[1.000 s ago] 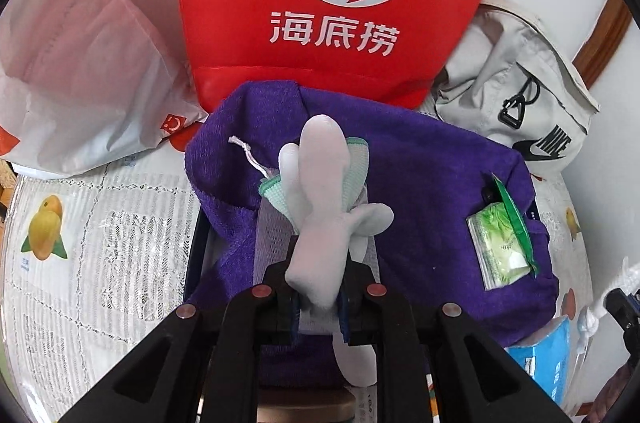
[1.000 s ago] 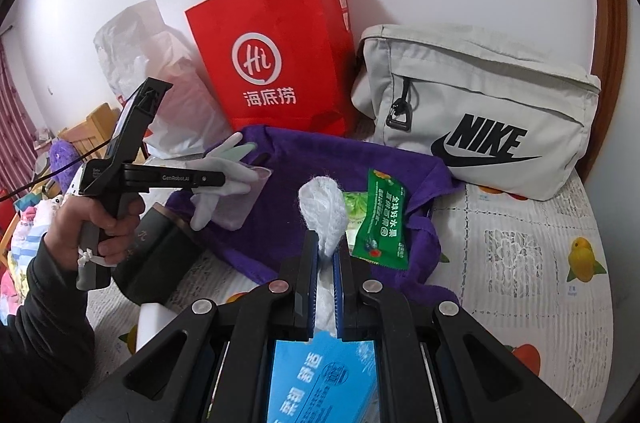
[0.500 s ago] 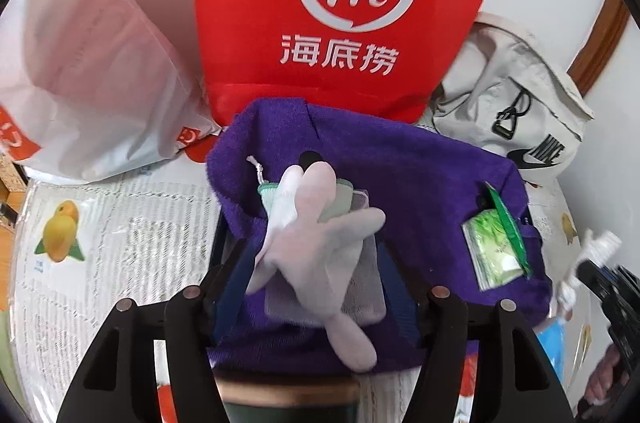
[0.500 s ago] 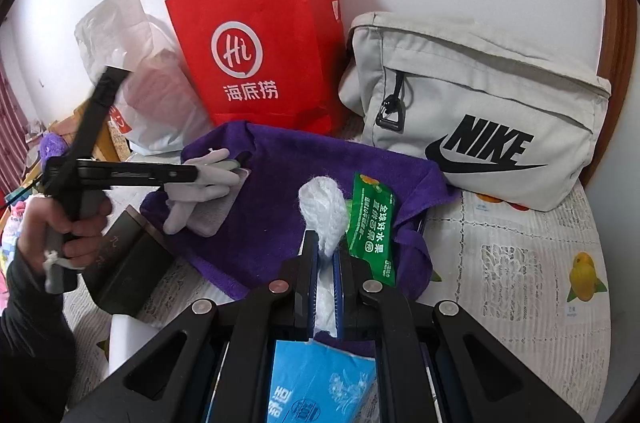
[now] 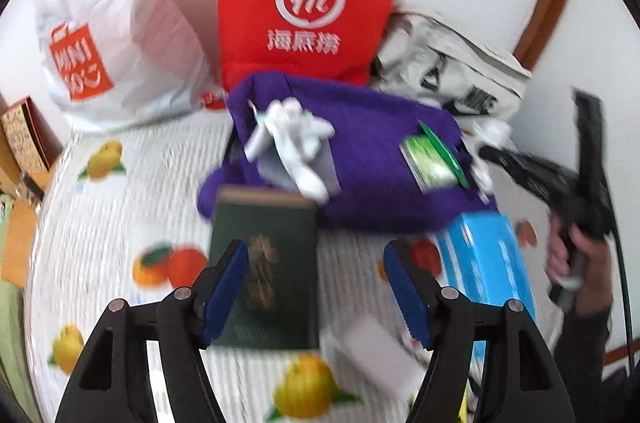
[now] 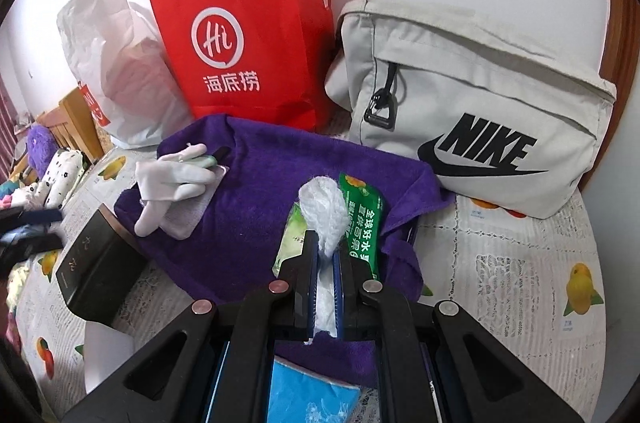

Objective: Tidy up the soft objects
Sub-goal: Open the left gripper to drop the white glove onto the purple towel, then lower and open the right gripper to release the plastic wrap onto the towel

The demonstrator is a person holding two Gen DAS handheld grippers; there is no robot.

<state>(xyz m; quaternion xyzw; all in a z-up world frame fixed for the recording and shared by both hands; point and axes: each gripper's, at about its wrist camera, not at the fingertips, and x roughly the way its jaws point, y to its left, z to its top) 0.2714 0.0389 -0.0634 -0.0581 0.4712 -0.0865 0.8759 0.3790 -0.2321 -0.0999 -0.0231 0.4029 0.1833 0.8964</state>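
Note:
A white glove [image 5: 296, 139] [image 6: 172, 179] lies loose on the purple towel [image 5: 372, 159] [image 6: 260, 175], on top of a pale pouch. My left gripper [image 5: 316, 255] hangs back from it above a dark green box. Its jaws are opening and there is nothing between them. My right gripper [image 6: 326, 251] is shut on a wad of white mesh cloth [image 6: 324, 211] just above the towel's near edge, beside a green packet [image 6: 362, 219] [image 5: 432, 163]. In the left wrist view the right gripper [image 5: 532, 175] shows at the right, held by a hand.
A red paper bag [image 6: 248, 35], a grey Nike bag [image 6: 472, 127] and a white plastic bag [image 5: 116, 35] stand against the wall behind the towel. The dark green box [image 5: 264, 263] and a blue tissue box [image 5: 484, 259] sit on the fruit-print cloth in front.
My left gripper opened, let go of the white glove and drew back and up from the towel. The glove now rests on the towel. My right gripper stays shut on the white cloth.

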